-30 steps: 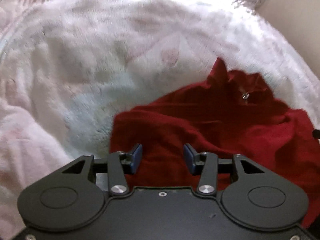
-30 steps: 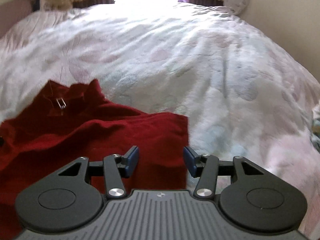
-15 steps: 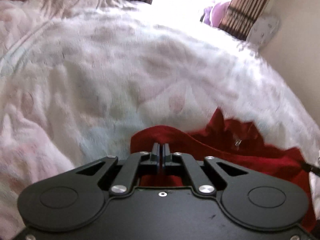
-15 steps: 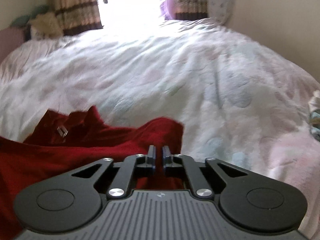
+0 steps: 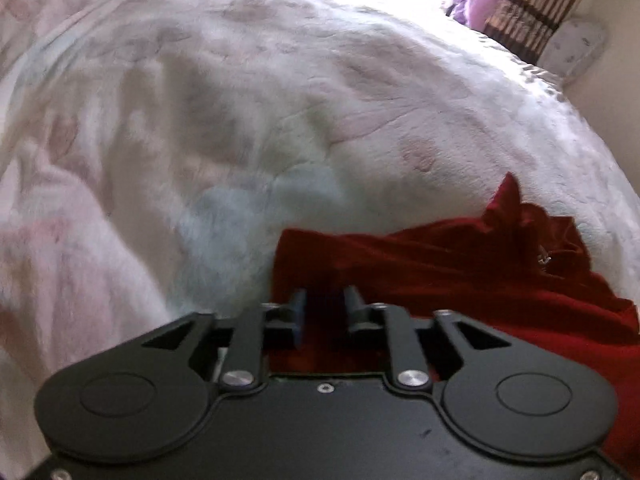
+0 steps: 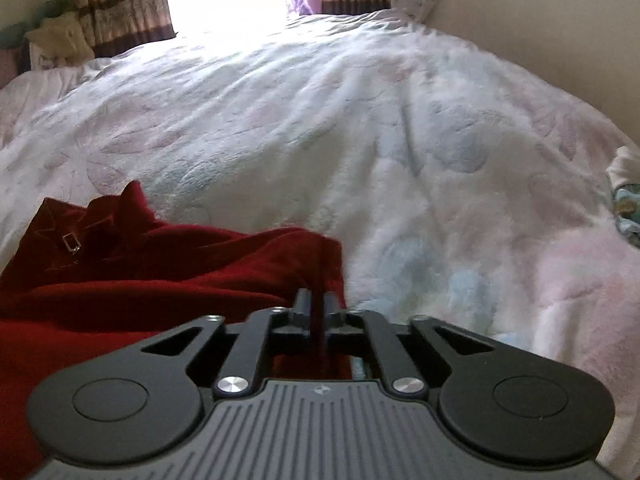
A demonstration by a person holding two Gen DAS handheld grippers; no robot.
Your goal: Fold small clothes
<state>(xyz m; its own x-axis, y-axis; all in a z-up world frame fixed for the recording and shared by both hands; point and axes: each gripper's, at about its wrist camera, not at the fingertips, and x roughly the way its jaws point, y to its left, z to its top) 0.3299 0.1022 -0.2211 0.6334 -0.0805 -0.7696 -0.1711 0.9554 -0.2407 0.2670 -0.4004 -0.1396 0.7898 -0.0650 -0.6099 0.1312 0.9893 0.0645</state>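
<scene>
Left wrist view: the left gripper point(image 5: 325, 312) has its jaws partly apart, with the near edge of the dark red, soft-napped fabric garment point(image 5: 460, 276) lying between them. Whether the pads actually pinch the cloth cannot be told from here. If they do not, that corner would likely drop once lifted and the fold would come out skewed. The garment lies rumpled at about 4 o'clock on the white, plush, faintly flower-patterned bedspread point(image 5: 248, 120), its pointed collar towards 2 o'clock beside a small metal clasp point(image 5: 543, 258).

Right wrist view: the right gripper point(image 6: 316, 307) has its jaws nearly closed on a thin upright pleat of the garment's right edge. So narrow a bite in thick, limp fabric could slip out under pull. The cloth spreads in heavy ridges to 9 o'clock. The fluffy bedspread may cling to the nap and drag the lower layer along.
</scene>
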